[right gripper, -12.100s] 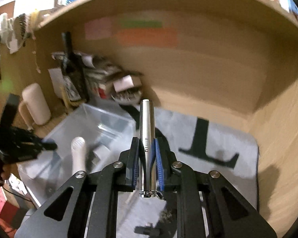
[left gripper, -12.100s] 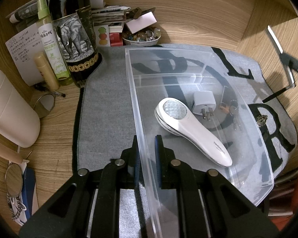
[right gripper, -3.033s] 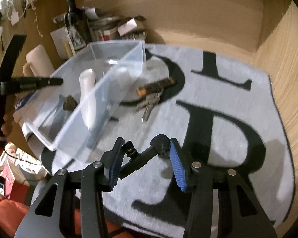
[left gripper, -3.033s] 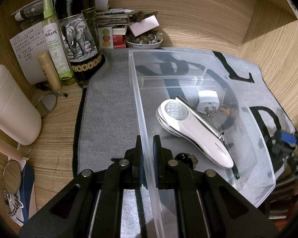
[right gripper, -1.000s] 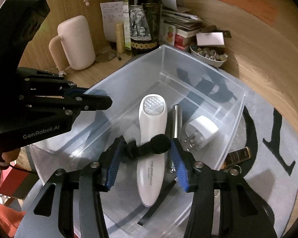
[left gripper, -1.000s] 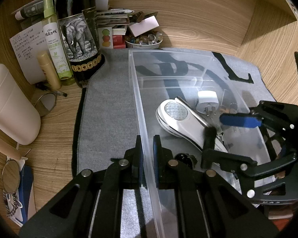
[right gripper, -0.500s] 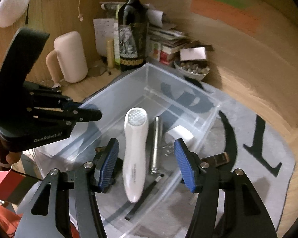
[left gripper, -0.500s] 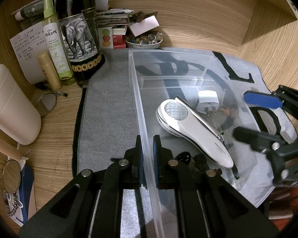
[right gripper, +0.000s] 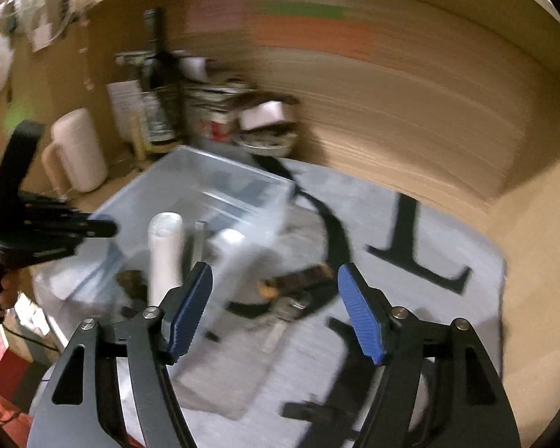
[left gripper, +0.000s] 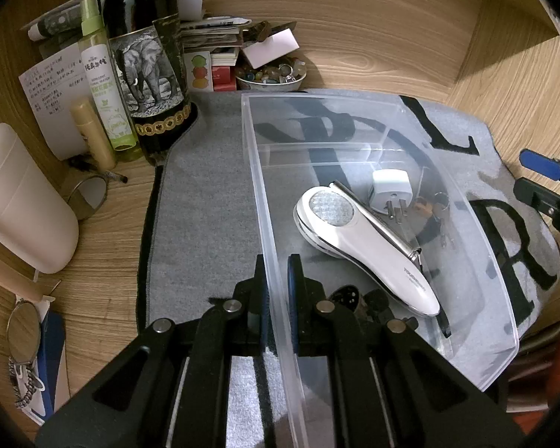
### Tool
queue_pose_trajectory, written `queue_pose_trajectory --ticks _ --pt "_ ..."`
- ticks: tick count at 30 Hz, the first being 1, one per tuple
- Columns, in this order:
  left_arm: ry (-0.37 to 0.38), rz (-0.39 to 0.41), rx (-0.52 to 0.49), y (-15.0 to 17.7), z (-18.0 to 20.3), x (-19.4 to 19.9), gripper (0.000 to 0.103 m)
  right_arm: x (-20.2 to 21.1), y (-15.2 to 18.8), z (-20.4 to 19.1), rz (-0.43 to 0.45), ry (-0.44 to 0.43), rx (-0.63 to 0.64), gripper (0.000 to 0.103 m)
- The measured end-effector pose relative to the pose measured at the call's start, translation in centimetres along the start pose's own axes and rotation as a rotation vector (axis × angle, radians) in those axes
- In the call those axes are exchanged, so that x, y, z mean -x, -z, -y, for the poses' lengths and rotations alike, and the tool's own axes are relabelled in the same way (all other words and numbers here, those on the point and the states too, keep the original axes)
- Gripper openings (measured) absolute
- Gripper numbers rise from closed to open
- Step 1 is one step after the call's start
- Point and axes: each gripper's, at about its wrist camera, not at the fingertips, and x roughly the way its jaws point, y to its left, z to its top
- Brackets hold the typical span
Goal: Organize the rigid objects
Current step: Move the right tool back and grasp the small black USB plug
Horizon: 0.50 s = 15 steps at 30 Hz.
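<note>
While smooth and translucent, the rectangular plastic bin holds a glossy white oblong device.

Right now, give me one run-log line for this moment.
left gripper: shut on clear bin wall | right gripper: jaws opening, empty | in bin: white handheld device, plug adapter | keys: on mat outside bin

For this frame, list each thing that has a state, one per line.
left claw: shut on the near wall of the clear bin
right claw: empty, jaws opening, outside the bin
clear bin: lidless, upright on the grey mat
white handheld device: lying flat in the bin
white plug adapter: in the bin, prongs toward the camera
wine bottle: upright
</note>
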Motion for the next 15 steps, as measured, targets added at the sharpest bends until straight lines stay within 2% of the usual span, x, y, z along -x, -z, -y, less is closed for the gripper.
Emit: queue_pose_trajectory --ticks 6,10,15 --pt "0.000 0.001 0.000 0.0 -0.1 0.0 0.008 -0.9 2.7 3.8 -0.078 0.088 -0.090 0.067" --pt "0.000 0.000 0.001 0.0 -0.1 0.0 0.008 -2.1 5.2 5.2 -0.157 0.072 -0.151 0.067" --pt "0.001 0.000 0.002 0.0 -0.1 0.0 0.008 -2.7 8.0 4.4 -0.210 0.014 -0.189 0.067"
